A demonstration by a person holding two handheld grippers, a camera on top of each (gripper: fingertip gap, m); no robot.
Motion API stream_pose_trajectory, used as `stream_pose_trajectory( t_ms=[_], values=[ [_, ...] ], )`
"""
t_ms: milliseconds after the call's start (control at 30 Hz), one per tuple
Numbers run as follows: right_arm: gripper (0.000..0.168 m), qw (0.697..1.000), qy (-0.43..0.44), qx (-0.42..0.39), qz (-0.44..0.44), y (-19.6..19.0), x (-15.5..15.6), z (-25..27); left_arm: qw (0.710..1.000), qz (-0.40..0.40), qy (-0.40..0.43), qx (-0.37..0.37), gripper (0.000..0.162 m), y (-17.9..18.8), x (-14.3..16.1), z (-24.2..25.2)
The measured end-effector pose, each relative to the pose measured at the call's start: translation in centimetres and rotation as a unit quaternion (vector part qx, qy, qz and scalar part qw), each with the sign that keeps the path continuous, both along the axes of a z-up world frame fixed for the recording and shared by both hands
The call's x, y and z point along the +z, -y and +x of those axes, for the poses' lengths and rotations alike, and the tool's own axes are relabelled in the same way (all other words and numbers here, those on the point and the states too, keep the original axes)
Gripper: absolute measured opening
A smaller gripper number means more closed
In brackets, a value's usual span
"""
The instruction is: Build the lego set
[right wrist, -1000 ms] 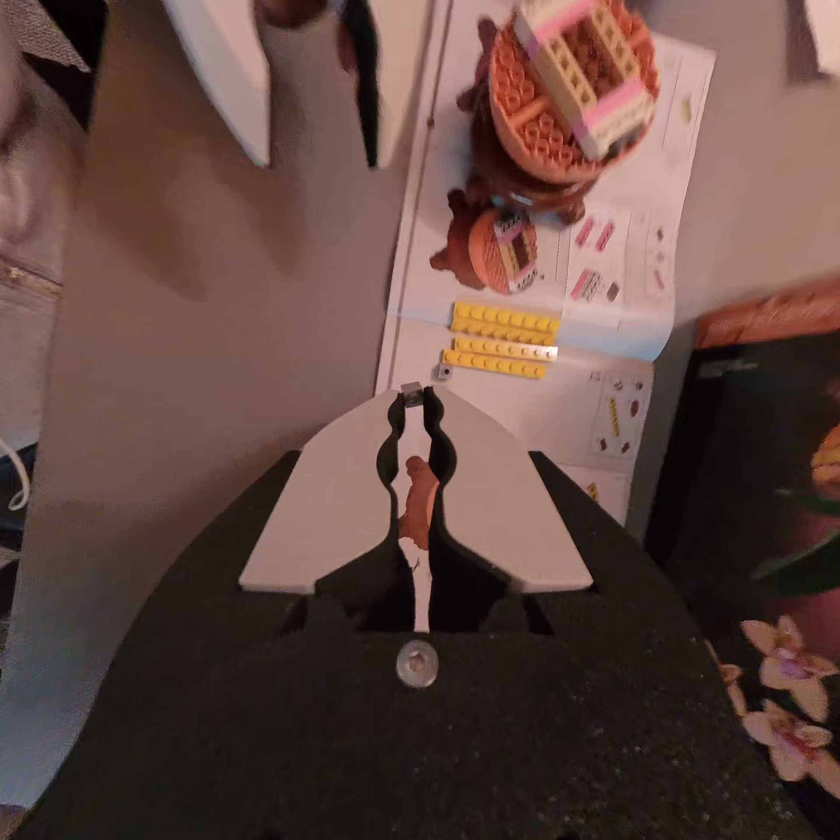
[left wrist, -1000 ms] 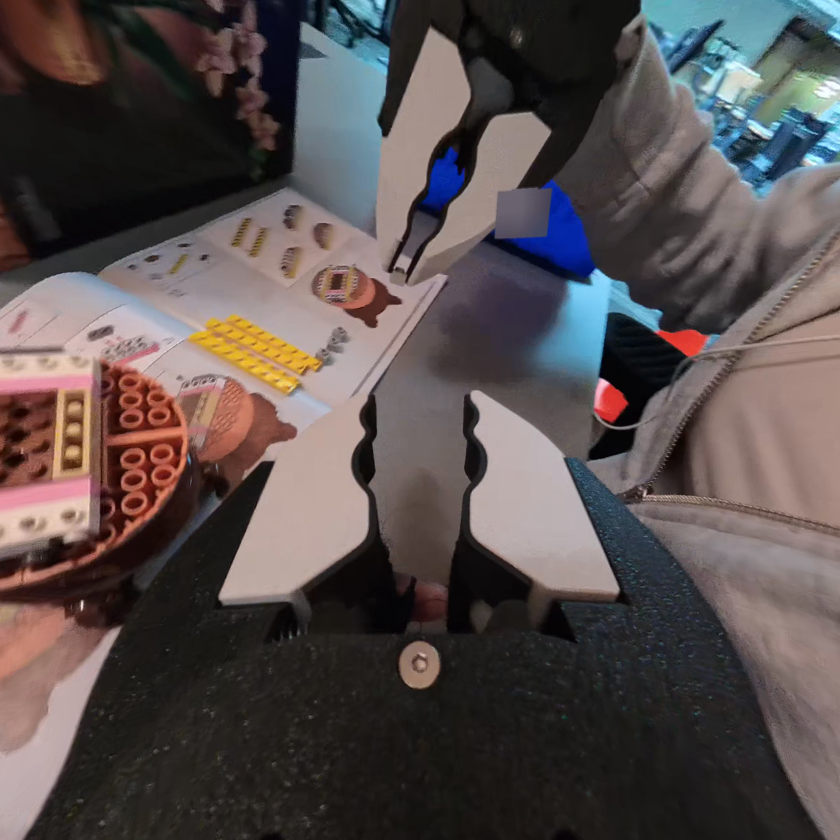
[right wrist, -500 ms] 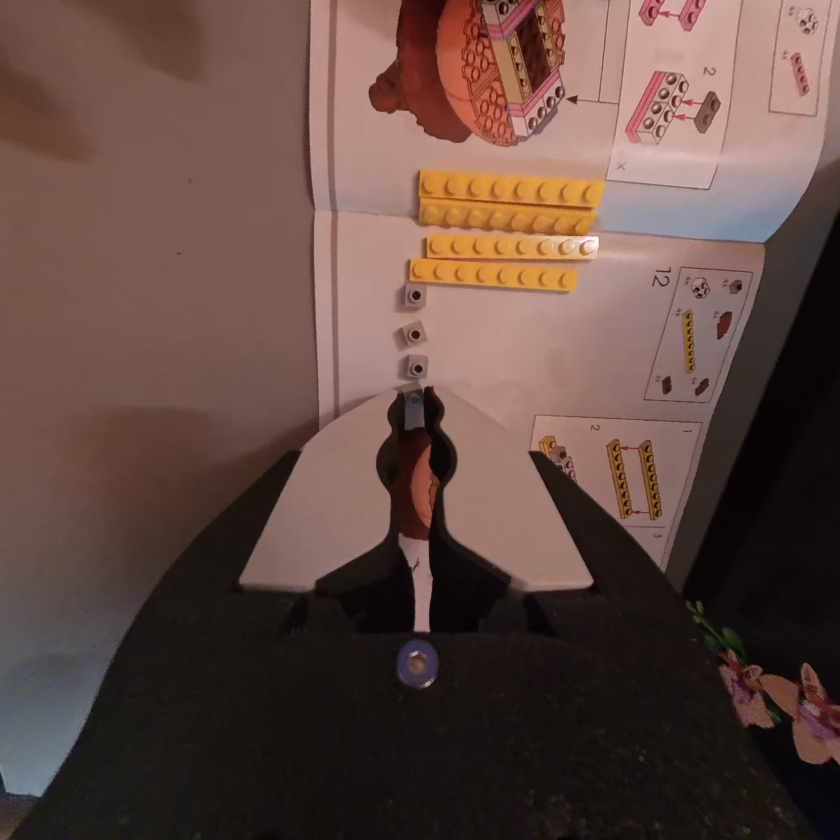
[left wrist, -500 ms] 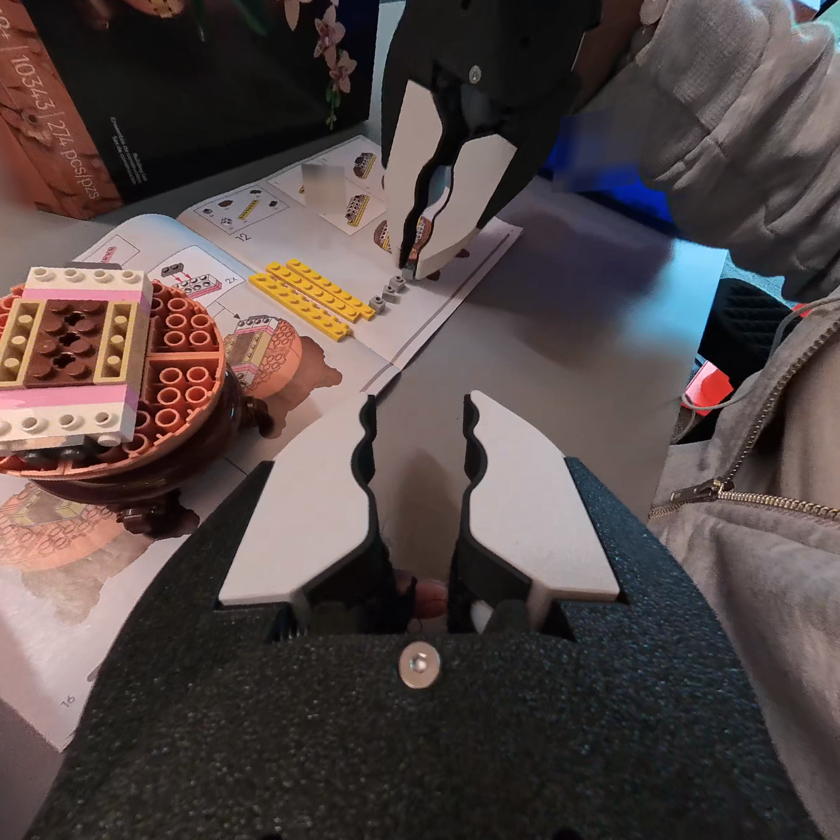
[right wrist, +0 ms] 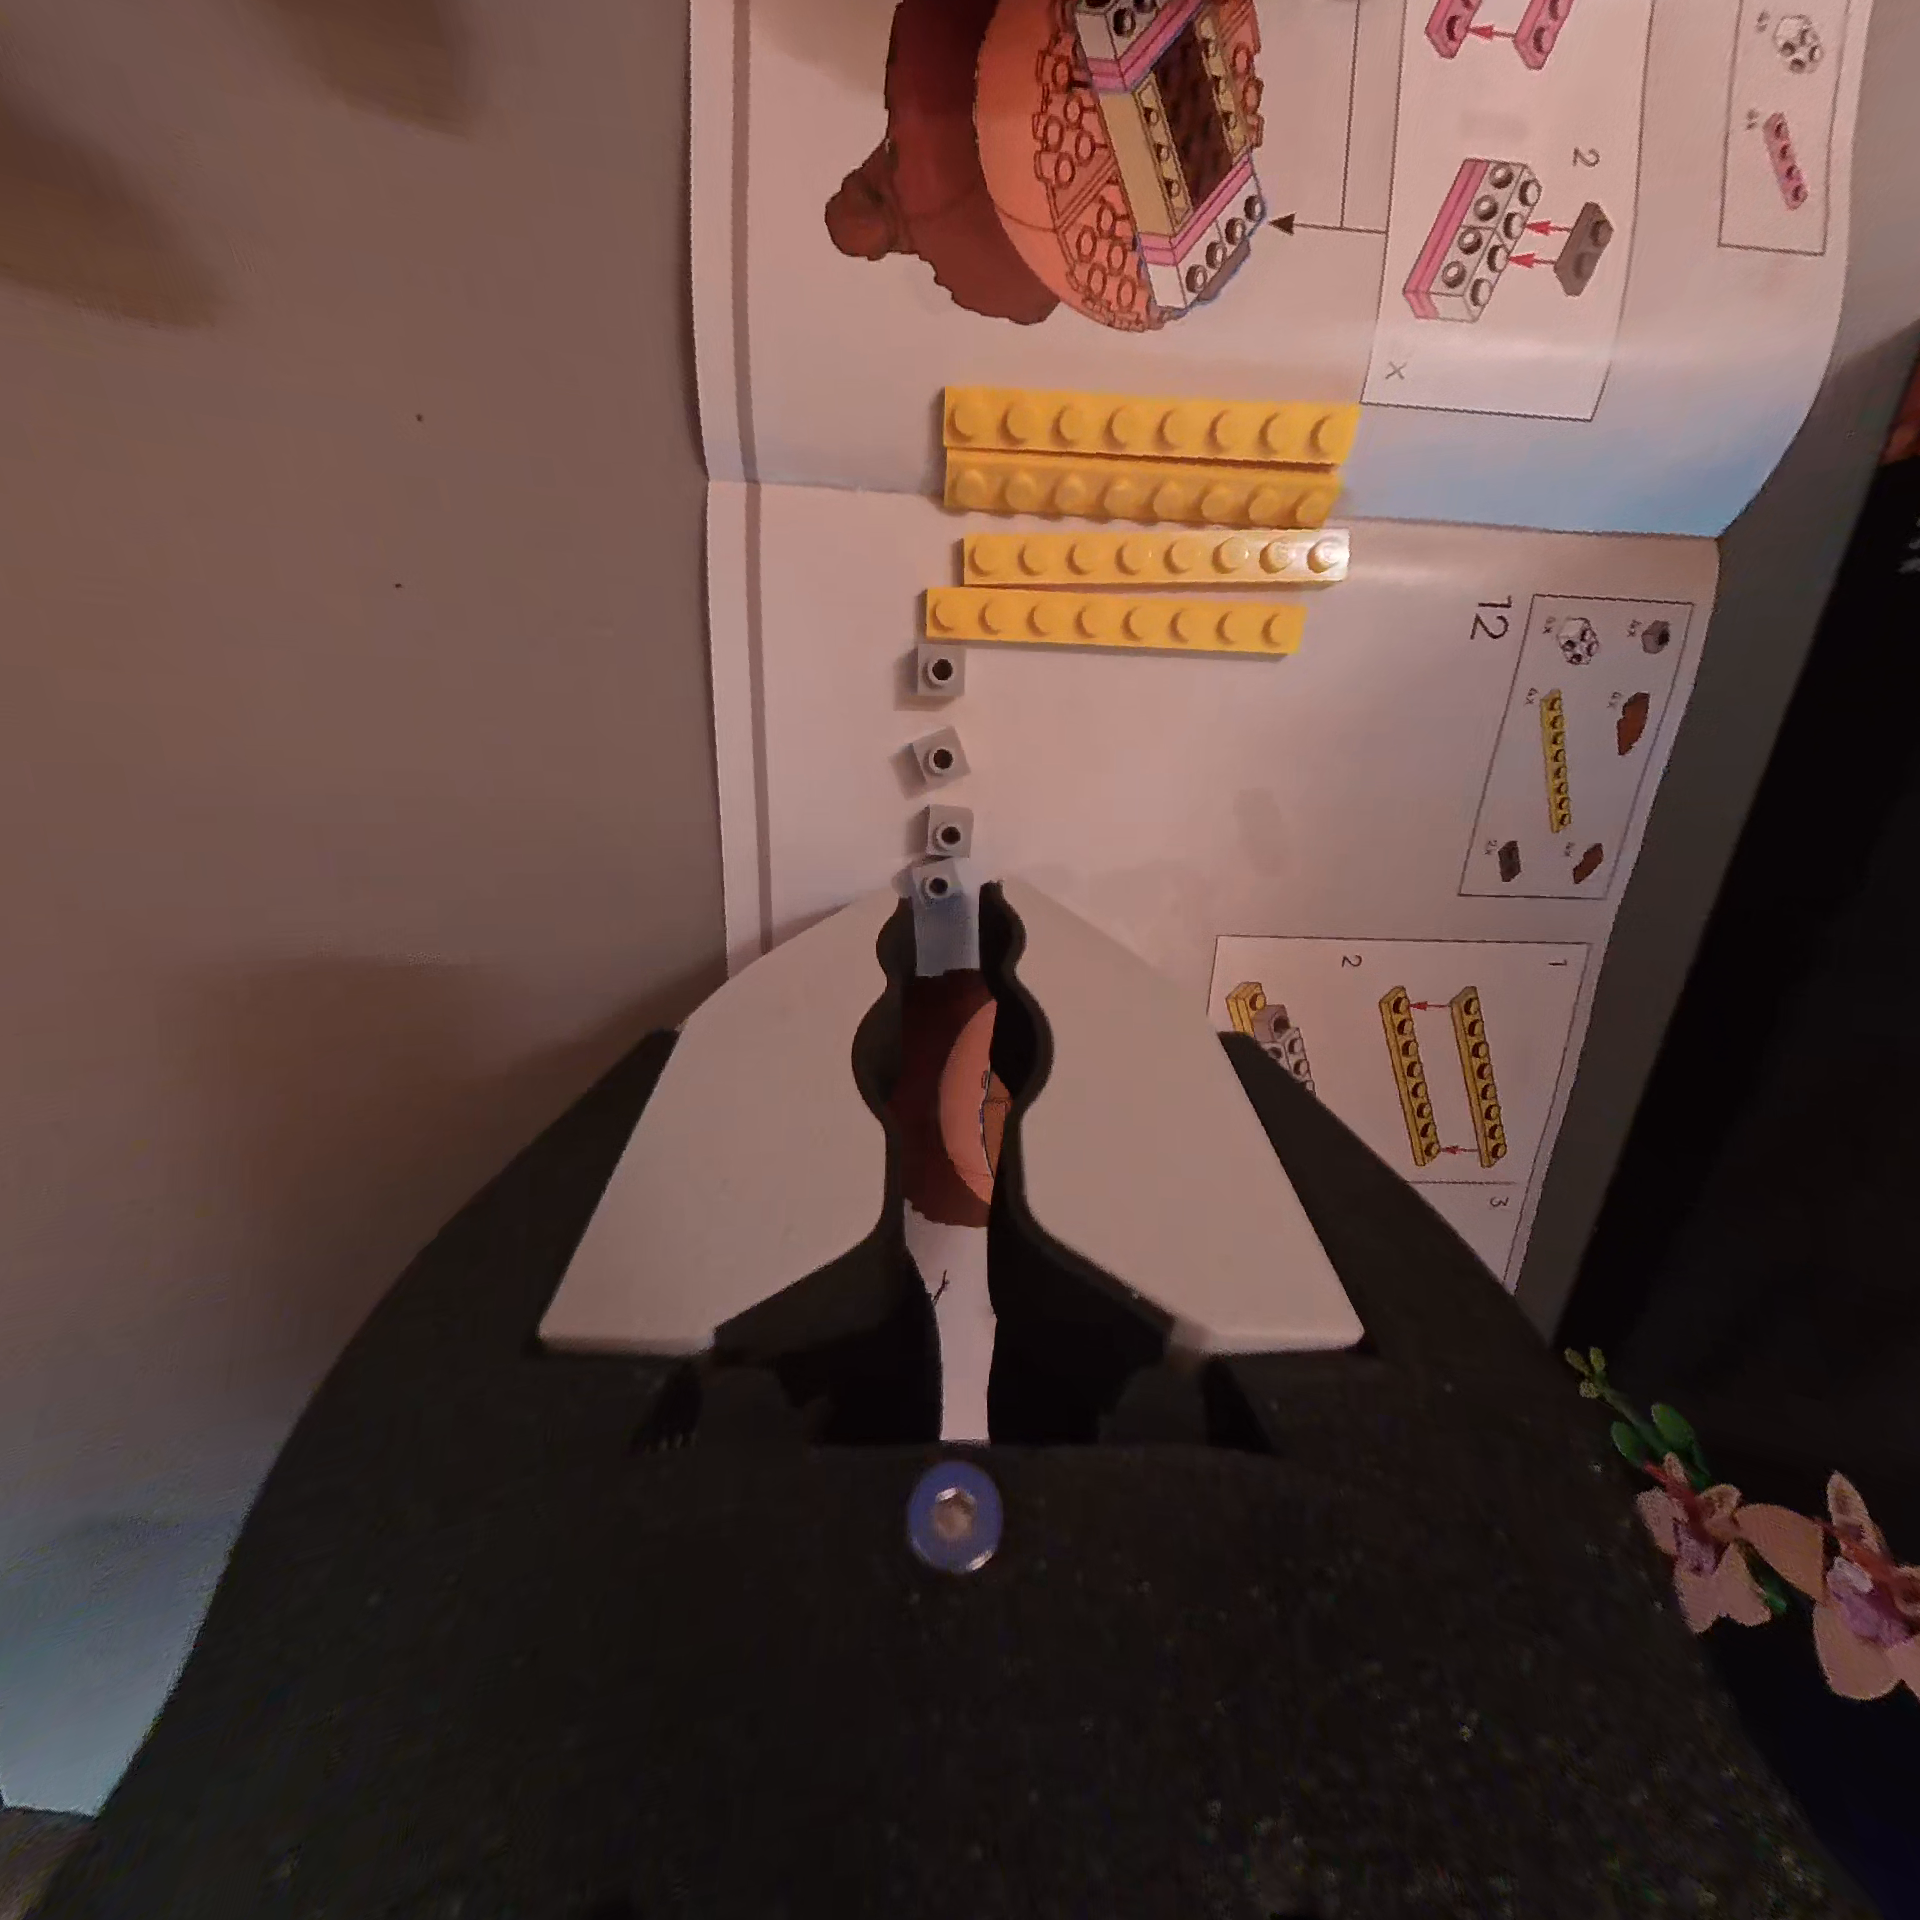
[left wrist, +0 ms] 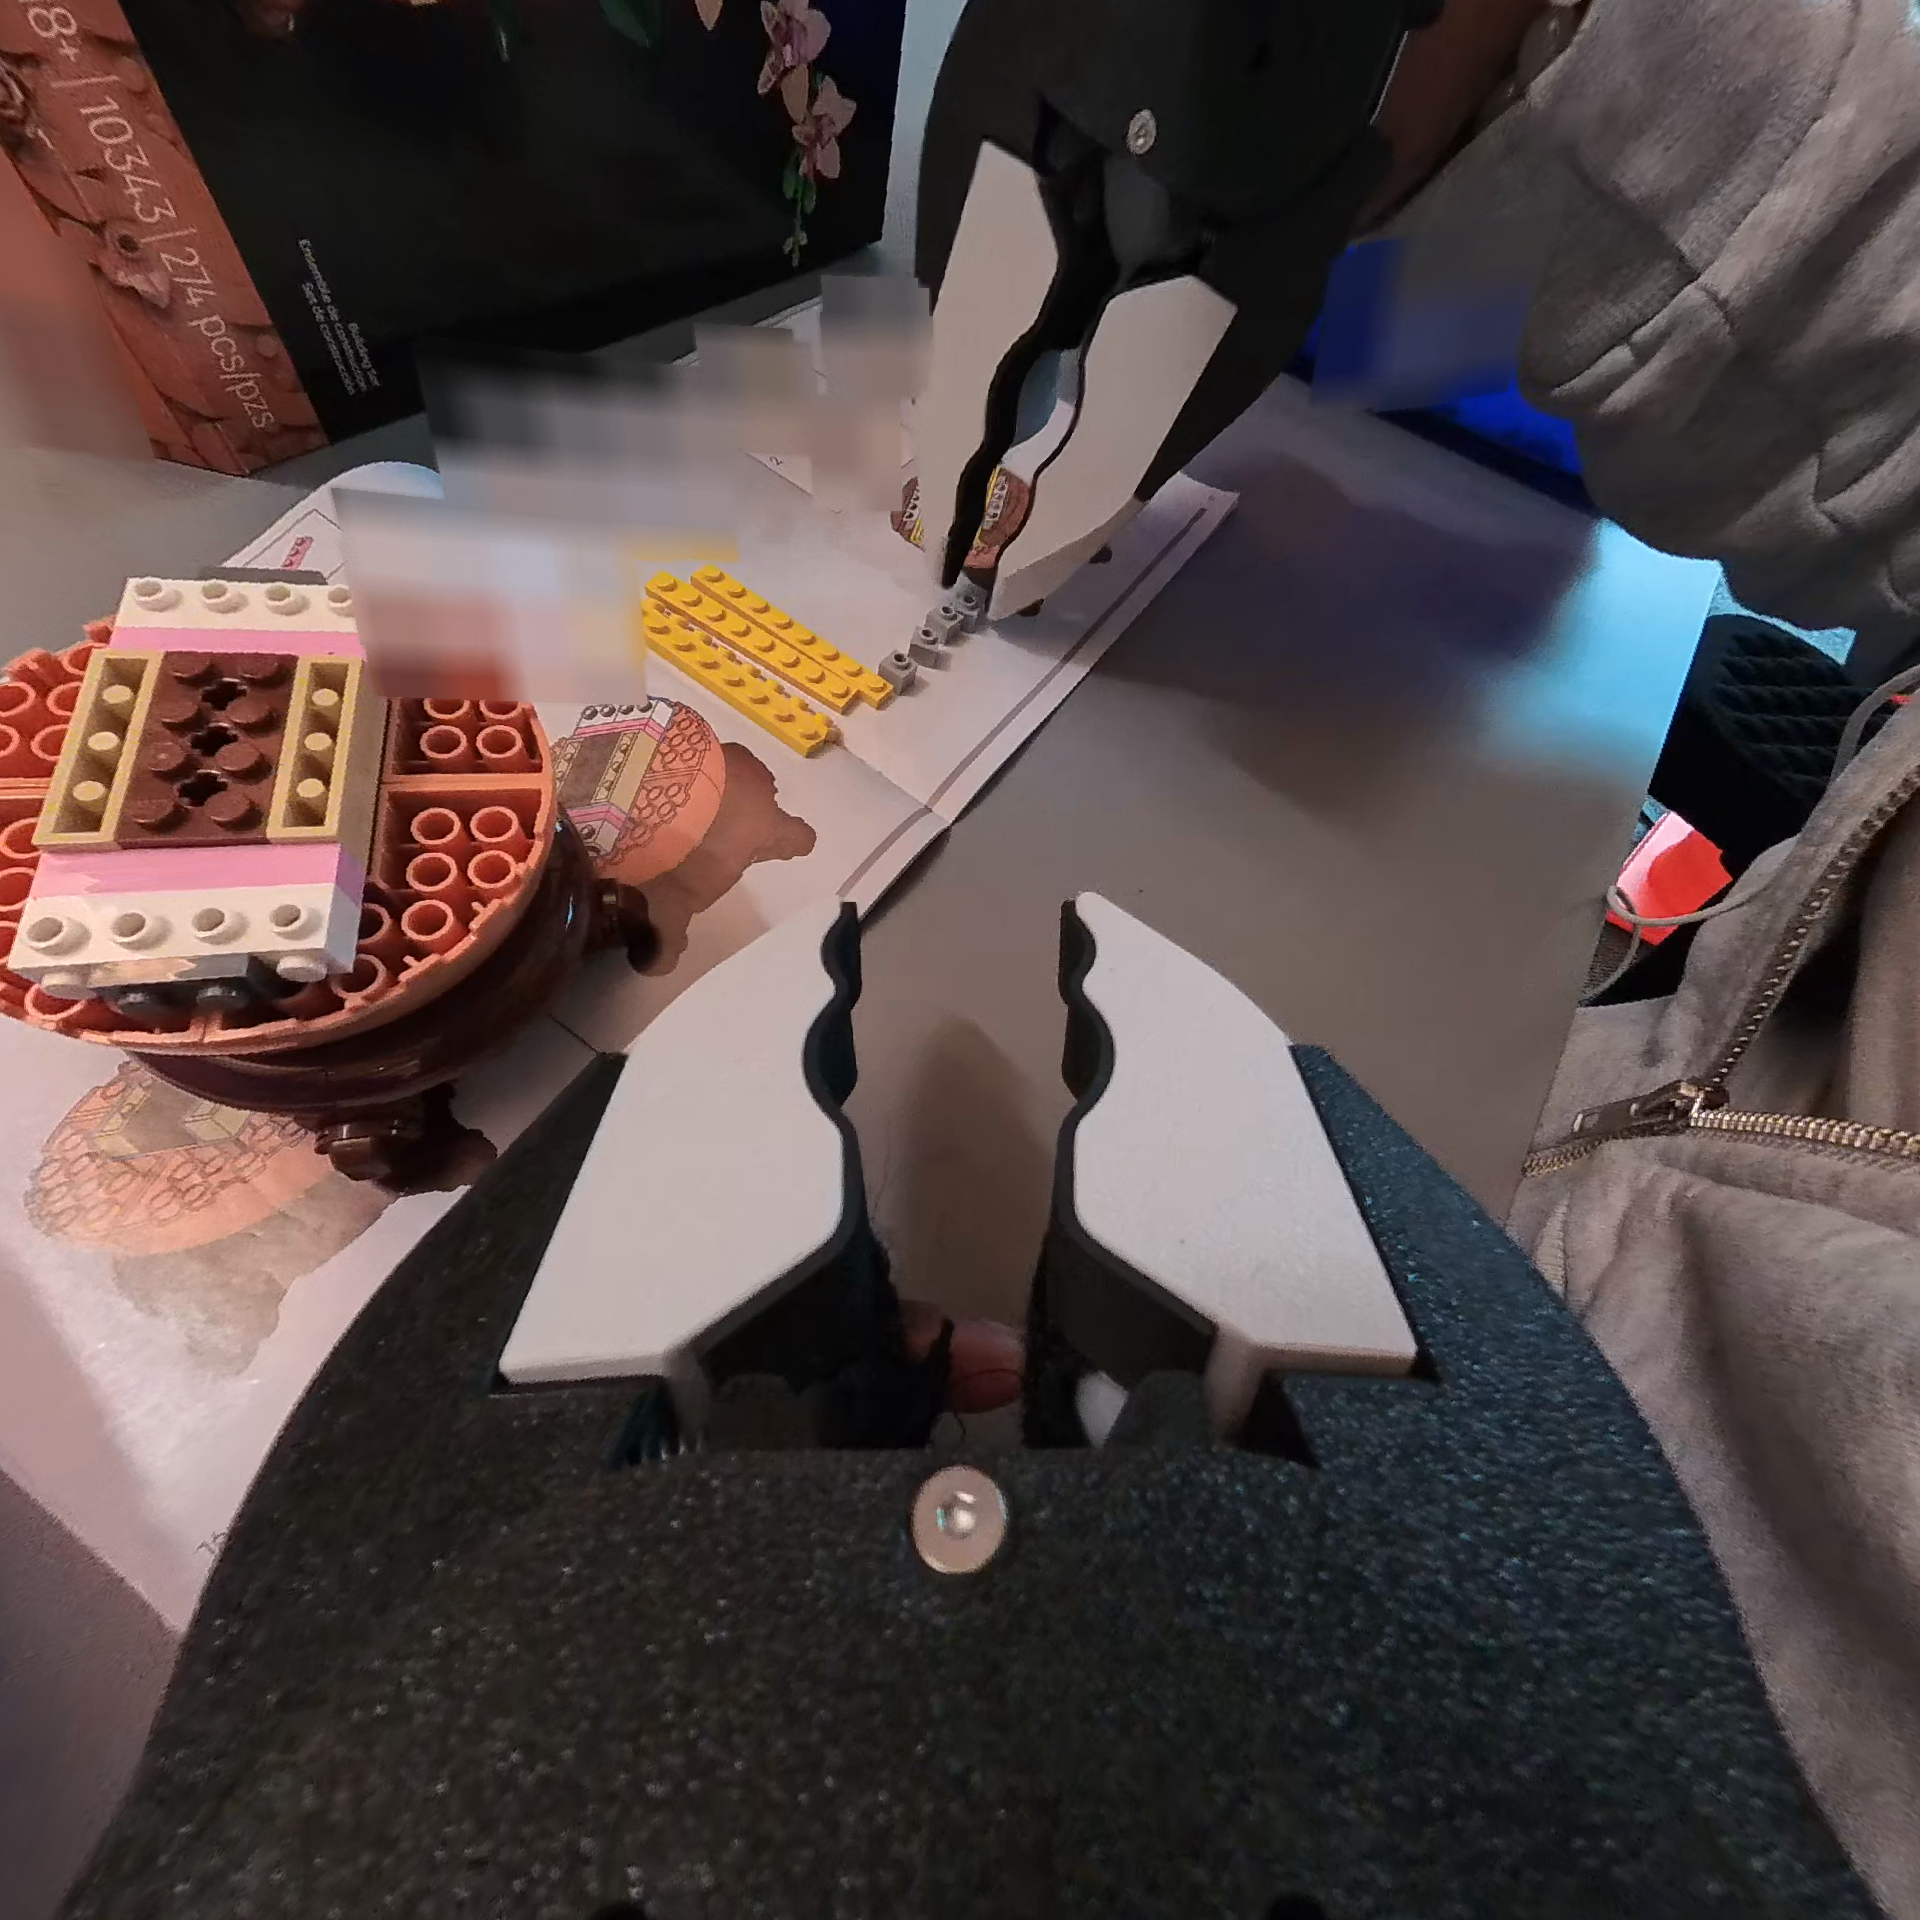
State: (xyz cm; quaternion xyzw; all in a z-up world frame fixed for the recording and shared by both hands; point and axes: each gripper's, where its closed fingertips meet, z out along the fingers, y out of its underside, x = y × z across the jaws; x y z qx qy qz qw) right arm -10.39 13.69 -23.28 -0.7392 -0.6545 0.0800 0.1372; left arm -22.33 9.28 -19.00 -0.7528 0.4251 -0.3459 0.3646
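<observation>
Left wrist view: my left gripper (left wrist: 958, 925) hangs empty, fingers apart, above the desk (left wrist: 1299, 790). The round brown model (left wrist: 260, 831) stands on the instruction booklet (left wrist: 966, 717).

Right wrist view: my right gripper (right wrist: 951, 894), fingers nearly together, pinches a small grey brick (right wrist: 940, 904) beside three more; four yellow plates (right wrist: 1143, 520) lie just beyond.

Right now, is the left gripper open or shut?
Open. In the left wrist view the left gripper shows a clear gap between its white fingers, with bare grey table visible through it and nothing held.
</observation>
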Motion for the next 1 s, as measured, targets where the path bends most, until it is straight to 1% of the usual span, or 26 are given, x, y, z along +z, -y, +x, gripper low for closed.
stream_pose_trajectory(
  t_ms=[100, 233, 300, 433, 467, 567, 700, 800, 900, 1000],
  values=[
    [0.013, 0.999, -0.04, -0.012, -0.003, 0.2, 1.1, -0.2, 1.0, 0.003, 0.0, 0.004, 0.036, -0.2, 0.0, 0.0],
    [0.017, 0.987, -0.147, -0.058, 0.004, 0.5, 3.9, -1.1, 1.0, 0.015, -0.015, 0.02, 0.036, -0.7, -0.5, -0.3],
    [0.018, 0.977, -0.196, -0.08, 0.017, 0.7, 5.3, -1.1, 0.999, 0.019, -0.028, 0.023, 0.037, -0.8, -1.0, -0.4],
    [0.028, 0.949, -0.284, -0.131, 0.033, 1.4, 7.8, -0.5, 0.999, 0.016, -0.042, 0.019, 0.039, -0.8, -1.7, -0.3],
    [0.032, 0.941, -0.302, -0.146, 0.043, 1.6, 8.5, -0.2, 0.999, 0.016, -0.044, 0.018, 0.039, -0.7, -1.7, -0.2],
    [0.037, 0.919, -0.338, -0.188, 0.074, 2.5, 11.0, 1.8, 0.999, 0.018, -0.048, 0.016, 0.038, -0.7, -1.9, -0.1],
    [0.036, 0.912, -0.31, -0.242, 0.115, 5.1, 14.4, 7.3, 0.998, 0.013, -0.052, 0.018, 0.038, -0.7, -2.2, -0.2],
    [0.032, 0.907, -0.239, -0.308, 0.158, 7.1, 16.8, 14.3, 0.998, 0.013, -0.054, 0.023, 0.038, -0.9, -2.3, -0.5],
    [0.029, 0.906, -0.124, -0.361, 0.183, 9.2, 17.2, 22.6, 0.998, 0.007, -0.05, 0.031, 0.037, -1.2, -2.1, -0.5],
    [0.028, 0.91, -0.08, -0.377, 0.15, 10.9, 16.0, 28.0, 0.998, 0.013, -0.045, 0.036, 0.037, -1.4, -1.1, 0.1]
  ],
)
